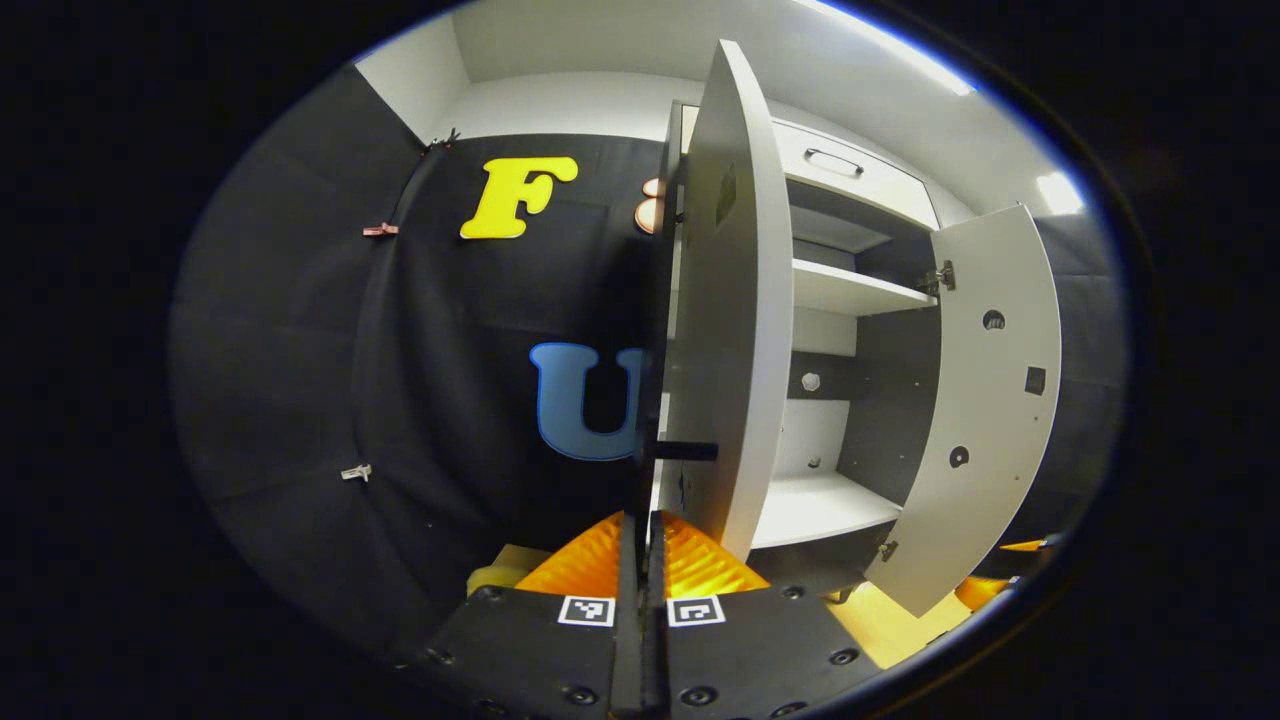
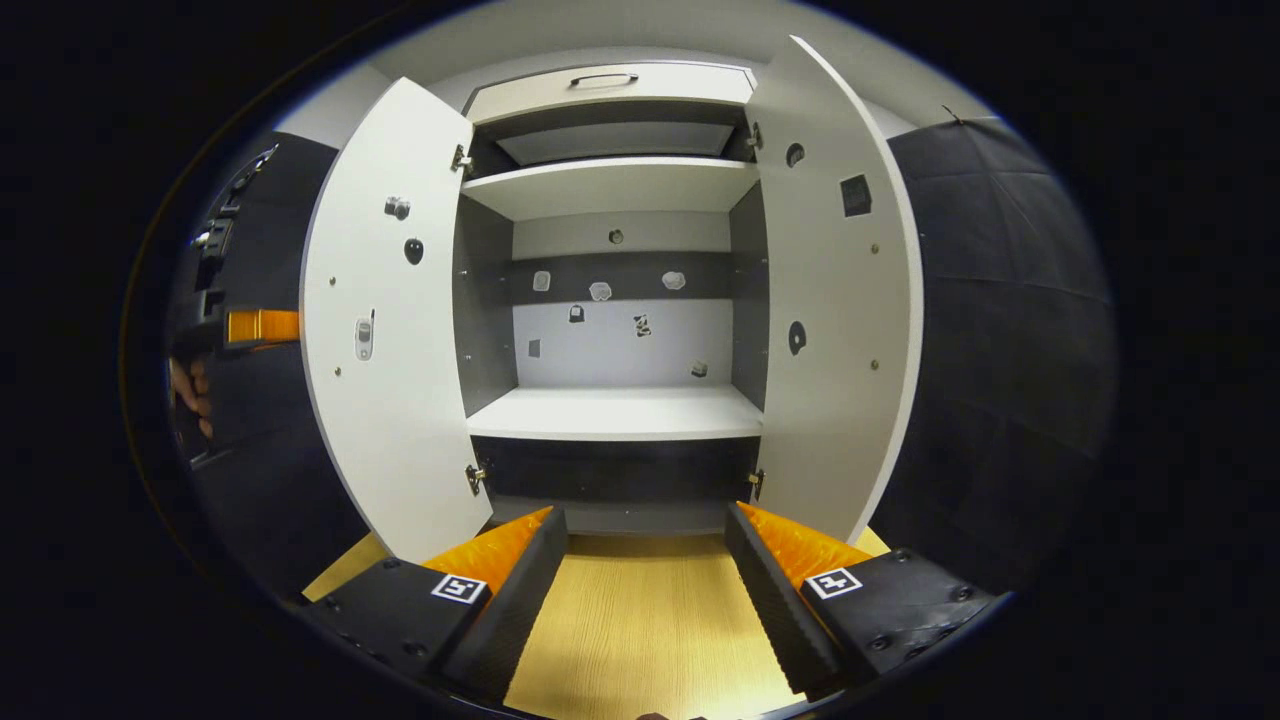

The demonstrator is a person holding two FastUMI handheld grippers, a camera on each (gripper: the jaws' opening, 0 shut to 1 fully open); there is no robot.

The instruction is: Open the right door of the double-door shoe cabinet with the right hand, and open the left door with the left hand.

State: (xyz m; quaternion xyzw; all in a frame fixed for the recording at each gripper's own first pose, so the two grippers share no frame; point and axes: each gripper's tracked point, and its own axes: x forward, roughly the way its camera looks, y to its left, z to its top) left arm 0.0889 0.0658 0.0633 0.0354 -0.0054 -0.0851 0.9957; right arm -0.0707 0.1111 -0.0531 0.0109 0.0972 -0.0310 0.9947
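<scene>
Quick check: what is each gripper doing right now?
Left gripper: closed, by the left door; whether it grips the handle cannot be told.
Right gripper: open, holding nothing.

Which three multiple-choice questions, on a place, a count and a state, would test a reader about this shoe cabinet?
1. Where is the white drawer front with a metal handle? A above the white shelves; B below them; C on the floor.
2. How many white flat doors stand open? A none; B one; C two.
3. The right gripper is: A open; B shut on a door; C shut on a shelf.
1A, it sits topmost; 2C, left door and right door both swing outward; 3A, its fingers stand apart.
</scene>
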